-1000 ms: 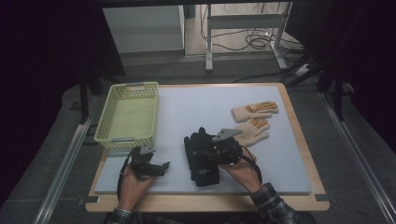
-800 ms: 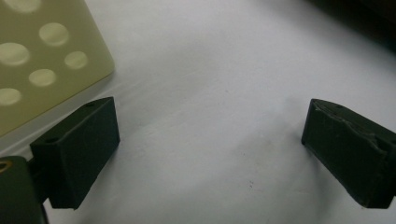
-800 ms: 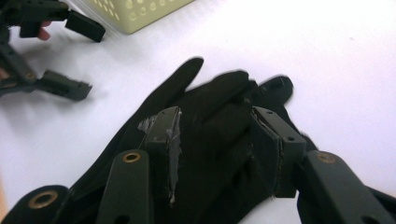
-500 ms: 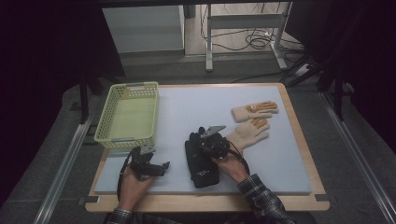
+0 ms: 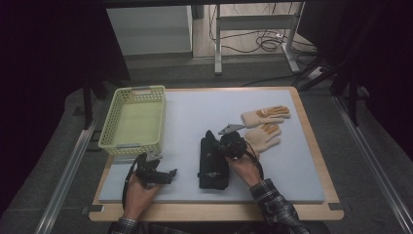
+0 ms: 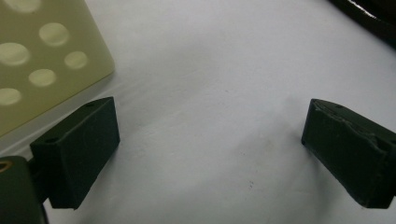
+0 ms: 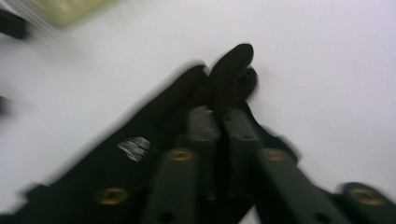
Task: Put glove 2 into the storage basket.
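Right gripper (image 5: 225,146) sits on the black glove (image 5: 213,163), which lies flat on the grey mat (image 5: 195,112) near the front edge, between the basket (image 5: 132,122) and the 2 beige gloves (image 5: 265,126). In the right gripper view its jaws stand almost together, with a fold of the black glove (image 7: 154,126) between the pads, so we read it as a pinch on the fabric. They have just opened a little, and the picture is blurred, so we cannot say how firm this pinch is.

Left gripper (image 5: 168,174) rests on the mat in front of the basket, apart from the glove. Its jaws are wide in the left gripper view, with only bare mat (image 6: 210,70) between them and a corner of the basket (image 6: 46,56) beside.

We judge the glove to be light, soft and floppy. It will not break, but it will hang and fold when lifted, and a thin pinch of cloth can slip out. We would take hold at the cuff or the palm, where there are 2 layers, not at 1 finger. A grip there needs narrow jaws. The fingers may drag on the mat if the lift is low.
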Motion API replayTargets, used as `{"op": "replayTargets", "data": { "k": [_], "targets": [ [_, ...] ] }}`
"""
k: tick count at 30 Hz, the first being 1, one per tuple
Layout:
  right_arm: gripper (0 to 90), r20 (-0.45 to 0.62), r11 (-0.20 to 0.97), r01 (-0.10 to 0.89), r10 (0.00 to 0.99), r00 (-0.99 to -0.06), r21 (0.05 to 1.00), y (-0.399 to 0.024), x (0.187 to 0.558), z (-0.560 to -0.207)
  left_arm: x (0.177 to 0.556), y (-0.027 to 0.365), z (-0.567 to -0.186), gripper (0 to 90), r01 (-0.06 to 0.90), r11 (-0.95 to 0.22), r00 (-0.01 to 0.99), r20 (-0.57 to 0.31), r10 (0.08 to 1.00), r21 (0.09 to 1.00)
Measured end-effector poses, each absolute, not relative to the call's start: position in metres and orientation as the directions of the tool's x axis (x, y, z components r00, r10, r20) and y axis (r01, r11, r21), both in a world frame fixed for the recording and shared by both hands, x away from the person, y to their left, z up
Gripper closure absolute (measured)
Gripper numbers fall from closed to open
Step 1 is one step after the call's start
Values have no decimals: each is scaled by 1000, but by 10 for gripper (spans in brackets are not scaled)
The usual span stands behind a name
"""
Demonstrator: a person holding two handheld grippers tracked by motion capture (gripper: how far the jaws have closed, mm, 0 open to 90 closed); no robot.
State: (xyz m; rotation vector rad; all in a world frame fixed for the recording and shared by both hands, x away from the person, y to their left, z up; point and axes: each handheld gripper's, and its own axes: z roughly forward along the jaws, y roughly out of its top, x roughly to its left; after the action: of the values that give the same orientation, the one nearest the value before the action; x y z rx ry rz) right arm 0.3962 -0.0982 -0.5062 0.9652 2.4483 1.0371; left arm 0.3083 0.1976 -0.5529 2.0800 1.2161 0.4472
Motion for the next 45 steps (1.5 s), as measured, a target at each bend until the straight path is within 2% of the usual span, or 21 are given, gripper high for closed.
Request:
{"op": "replayTargets", "data": {
  "k": [3,4,11,15,21,27,33,38,45],
  "targets": [
    [587,5,478,466,694,-720,745,-113,394,-503,308,198,-553,45,630,-336,506,-42,862,700],
    [581,1,478,460,692,-722,748,-117,391,-499,308,198,-553,45,630,-336,506,-42,862,700],
    [641,12,496,443,657,-754,747,-138,368,-487,308,198,-553,45,630,-334,505,-42,862,701],
    [681,21,513,452,644,-765,730,-155,347,-496,308,198,-553,45,630,-334,505,-43,862,701],
    [686,59,516,473,629,-775,714,-164,330,-512,308,198,-553,48,632,-330,504,-49,862,702],
    [686,87,518,477,608,-789,709,-160,324,-523,304,205,-552,51,633,-337,507,-44,861,697],
    [687,99,527,462,577,-811,713,-145,320,-531,300,229,-552,42,652,-309,452,-27,892,693],
    [687,105,532,452,559,-823,716,-134,320,-532,298,243,-555,34,658,-292,446,-46,894,695],
    [679,77,542,413,536,-841,733,-107,325,-535,298,244,-555,30,659,-295,451,-50,891,692]
  ]
}}
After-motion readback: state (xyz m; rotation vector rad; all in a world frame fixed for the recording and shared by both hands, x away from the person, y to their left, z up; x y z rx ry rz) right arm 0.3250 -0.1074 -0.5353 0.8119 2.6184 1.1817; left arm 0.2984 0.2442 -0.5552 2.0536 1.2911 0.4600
